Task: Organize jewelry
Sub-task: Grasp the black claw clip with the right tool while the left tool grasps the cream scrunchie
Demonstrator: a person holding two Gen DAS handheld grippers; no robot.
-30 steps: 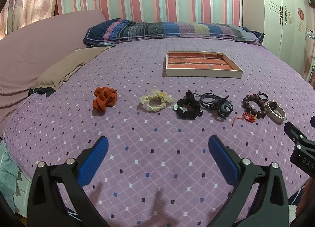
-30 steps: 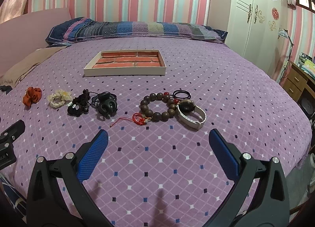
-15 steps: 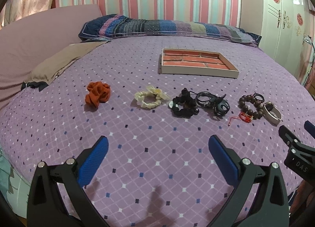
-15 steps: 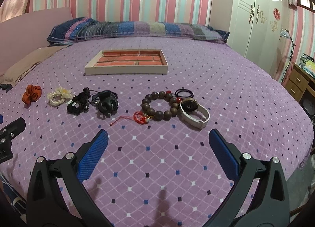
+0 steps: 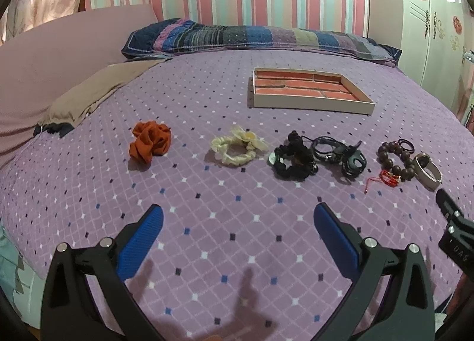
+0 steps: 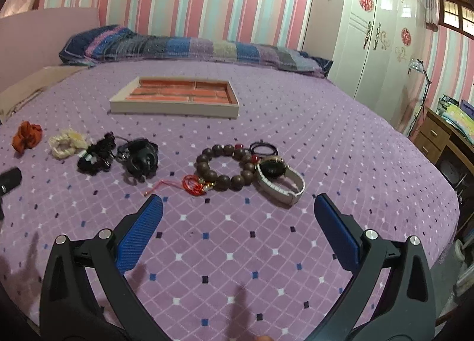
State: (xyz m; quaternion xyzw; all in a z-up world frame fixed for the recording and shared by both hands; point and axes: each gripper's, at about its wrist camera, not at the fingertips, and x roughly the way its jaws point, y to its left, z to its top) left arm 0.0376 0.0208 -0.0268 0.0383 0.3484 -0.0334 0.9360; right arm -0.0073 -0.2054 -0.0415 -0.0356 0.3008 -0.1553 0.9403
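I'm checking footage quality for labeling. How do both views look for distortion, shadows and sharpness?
Left wrist view: strong fisheye bowing of the bed, dark corners, claw shadows on the cover, the tray sharp. Right wrist view: same curvature, wardrobe leaning, soft shadows below the right claw, the bead bracelet in focus.

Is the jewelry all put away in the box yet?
Not yet, nothing looks done. The tray holds nothing. Neither the left gripper nor the right gripper grips anything; both are open. The orange scrunchie, cream scrunchie, bead bracelet and watch all wait on the bed.
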